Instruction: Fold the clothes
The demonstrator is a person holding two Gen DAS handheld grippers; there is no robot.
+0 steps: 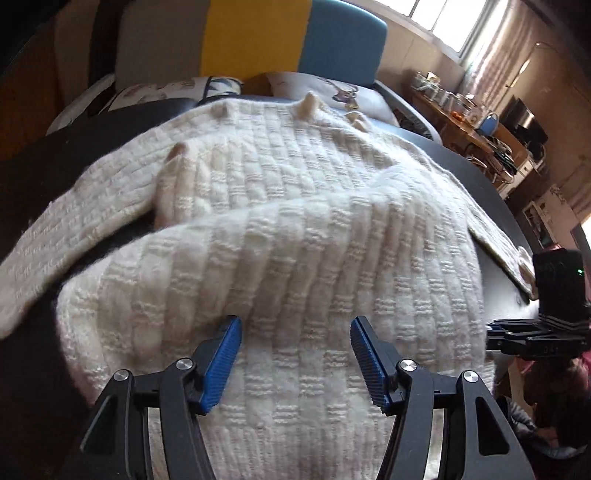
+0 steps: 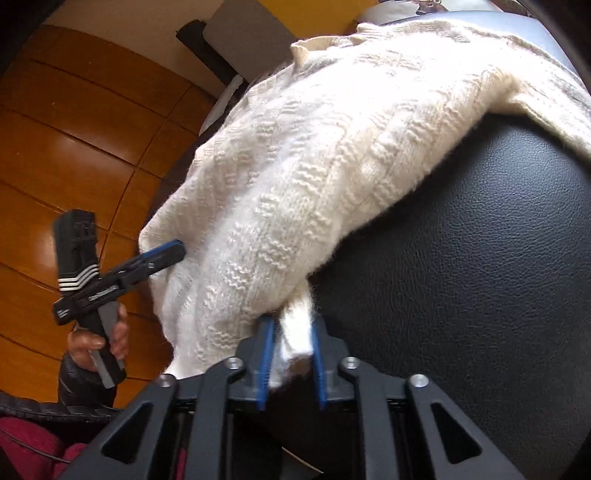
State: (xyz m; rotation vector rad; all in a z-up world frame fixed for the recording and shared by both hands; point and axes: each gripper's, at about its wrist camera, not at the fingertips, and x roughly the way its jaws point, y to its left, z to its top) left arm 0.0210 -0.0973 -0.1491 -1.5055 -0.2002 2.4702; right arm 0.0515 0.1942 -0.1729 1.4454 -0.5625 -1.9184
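Cream basket-weave knit sweater [image 1: 280, 206] lies spread over a black leather-look surface [image 2: 461, 258], its near part doubled into a thick fold. The right gripper [image 2: 291, 354] has its blue pads pinched on a near edge of that fold, so cloth is held between the jaws. The left gripper [image 1: 295, 354] stands about half open above the fold, its blue pads [image 1: 221, 358] clear of the wool and holding nothing. By my reading, a fold is under way with only one side gripped; next the left gripper must come down and close on a matching edge so both can carry the fold evenly. A sleeve trails left onto the dark surface and may drag. Beyond the far edge sit printed cushions [image 1: 332, 92] and a yellow and blue striped backrest [image 1: 277, 33]; a cluttered wooden shelf [image 1: 469, 122] stands far right, well apart.
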